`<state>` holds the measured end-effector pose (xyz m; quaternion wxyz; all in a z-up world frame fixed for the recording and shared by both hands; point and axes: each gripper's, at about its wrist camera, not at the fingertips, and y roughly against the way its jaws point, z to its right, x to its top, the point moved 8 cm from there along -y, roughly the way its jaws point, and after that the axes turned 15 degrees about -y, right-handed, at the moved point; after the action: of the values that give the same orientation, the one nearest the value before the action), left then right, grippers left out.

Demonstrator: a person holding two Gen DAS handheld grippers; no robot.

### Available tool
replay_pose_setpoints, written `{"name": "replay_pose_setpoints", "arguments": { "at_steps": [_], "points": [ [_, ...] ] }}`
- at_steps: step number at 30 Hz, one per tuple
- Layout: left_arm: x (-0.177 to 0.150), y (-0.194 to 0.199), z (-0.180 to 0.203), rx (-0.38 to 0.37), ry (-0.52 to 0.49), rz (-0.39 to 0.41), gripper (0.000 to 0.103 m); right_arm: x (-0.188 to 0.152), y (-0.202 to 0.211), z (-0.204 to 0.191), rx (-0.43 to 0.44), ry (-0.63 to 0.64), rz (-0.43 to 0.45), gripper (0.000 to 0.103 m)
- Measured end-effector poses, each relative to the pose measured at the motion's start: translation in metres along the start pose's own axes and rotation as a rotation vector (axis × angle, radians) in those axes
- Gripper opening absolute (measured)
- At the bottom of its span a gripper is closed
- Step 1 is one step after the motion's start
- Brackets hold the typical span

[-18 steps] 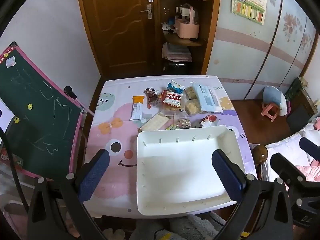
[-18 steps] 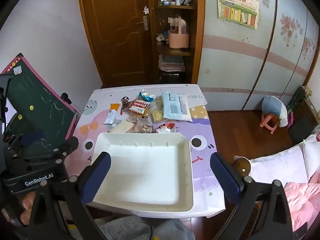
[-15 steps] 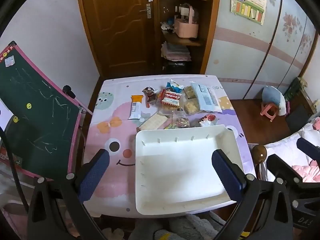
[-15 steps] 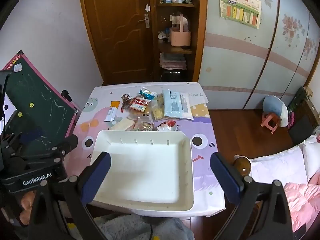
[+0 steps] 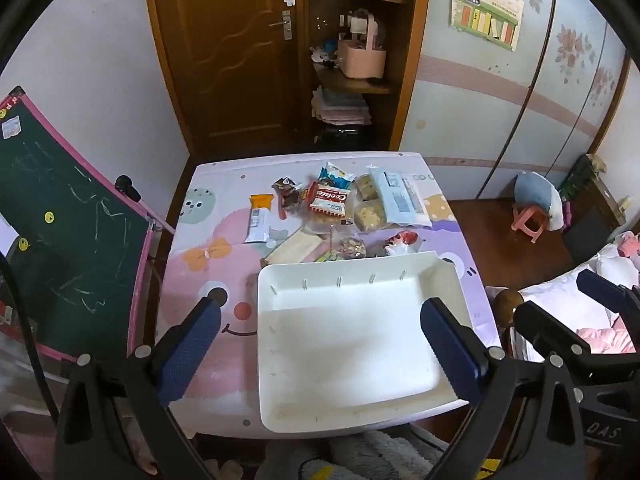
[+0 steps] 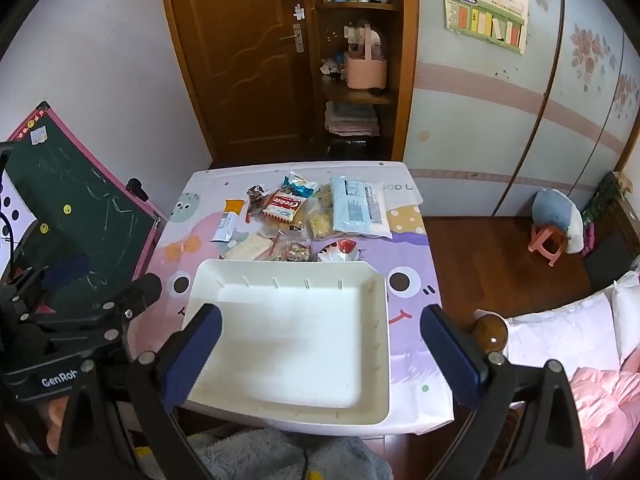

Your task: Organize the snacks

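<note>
Two open claws (image 5: 320, 348) (image 6: 318, 350) above white tray (image 5: 280, 360)

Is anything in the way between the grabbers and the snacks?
Yes. The empty white tray lies between both open grippers, left and right, and the snack pile behind it. They must reach over it.

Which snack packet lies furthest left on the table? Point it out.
The orange-topped white packet, lying alone left of the pile; the red cookie pack and the pale blue packet sit further right.
</note>
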<state>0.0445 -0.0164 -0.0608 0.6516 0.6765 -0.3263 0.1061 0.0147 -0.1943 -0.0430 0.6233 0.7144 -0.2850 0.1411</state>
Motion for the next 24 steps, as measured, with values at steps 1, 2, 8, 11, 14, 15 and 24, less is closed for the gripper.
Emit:
{"name": "replay_pose_setpoints", "arguments": {
  "at_steps": [1,2,8,11,14,15,24],
  "points": [
    [0.001,-0.001,0.000,-0.002,0.001,0.002,0.099,0.001,0.000,0.001,0.001,-0.002,0.000,0.100],
    [0.002,-0.001,-0.001,-0.004,0.003,0.004,0.099,0.001,-0.001,0.001,0.002,-0.003,0.001,0.100],
    [0.002,-0.007,-0.003,-0.025,0.007,0.000,0.098,0.005,-0.003,0.001,0.013,-0.011,0.000,0.100],
    [0.004,-0.009,-0.004,-0.025,0.006,-0.002,0.098,0.007,-0.004,0.000,0.018,-0.020,-0.004,0.098],
    [0.003,-0.009,-0.003,-0.025,0.008,-0.004,0.098,0.008,-0.006,-0.003,0.021,-0.016,-0.006,0.097],
    [0.002,-0.010,-0.002,-0.025,0.008,-0.004,0.098,0.008,-0.006,-0.003,0.022,-0.016,-0.007,0.097],
    [0.002,-0.013,-0.006,-0.014,0.000,0.002,0.098,0.007,-0.007,-0.005,0.029,-0.018,-0.008,0.096]
  ]
}}
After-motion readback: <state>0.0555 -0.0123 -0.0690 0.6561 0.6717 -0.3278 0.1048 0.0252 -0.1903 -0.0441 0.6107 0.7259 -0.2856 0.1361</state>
